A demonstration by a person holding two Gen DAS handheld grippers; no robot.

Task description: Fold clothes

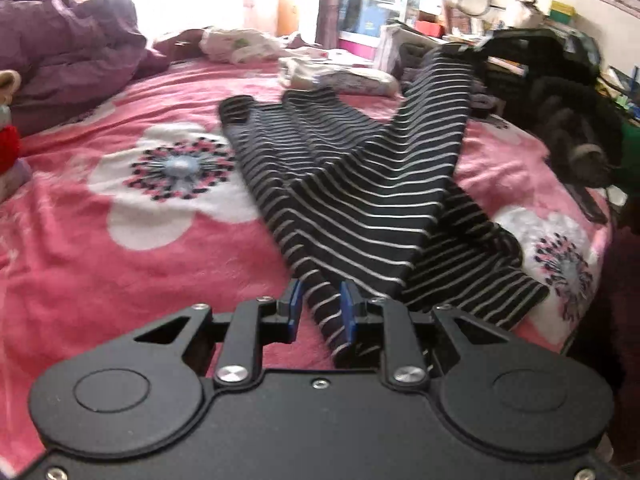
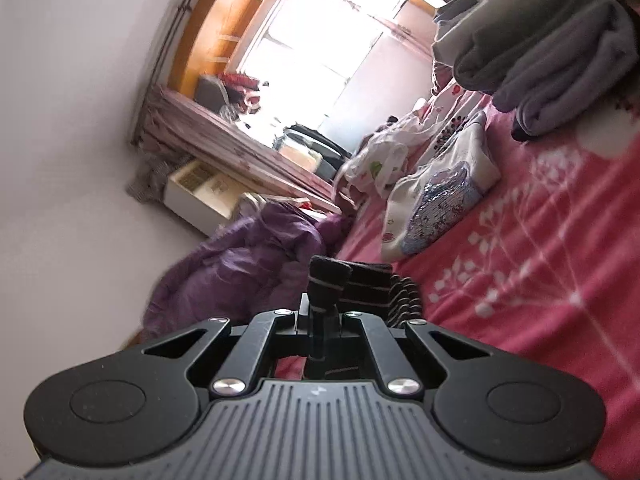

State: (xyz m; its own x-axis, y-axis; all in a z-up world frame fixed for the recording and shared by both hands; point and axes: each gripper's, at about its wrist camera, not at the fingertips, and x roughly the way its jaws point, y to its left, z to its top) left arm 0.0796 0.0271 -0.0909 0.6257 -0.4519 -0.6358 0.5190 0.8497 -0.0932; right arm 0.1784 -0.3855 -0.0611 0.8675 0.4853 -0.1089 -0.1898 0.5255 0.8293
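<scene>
A black garment with thin white stripes (image 1: 360,184) lies spread on the pink flowered bedspread (image 1: 120,264). One long striped part rises off the bed toward the upper right, where its end meets a blurred black shape (image 1: 520,52). My left gripper (image 1: 321,310) is low at the garment's near edge. Its blue pads (image 1: 294,308) stand apart, and a narrow strip of the fabric runs between them. In the tilted right wrist view, my right gripper (image 2: 323,322) is shut on a bunched fold of the striped garment (image 2: 328,280), which sticks out past the fingers.
A purple quilt (image 1: 68,56) is heaped at the bed's far left. White printed clothes (image 2: 436,196) and a plastic bag (image 2: 376,160) lie toward the far end. Folded grey clothes (image 2: 552,52) are stacked nearby. Dark fuzzy fabric (image 1: 568,120) and cluttered shelves border the right side.
</scene>
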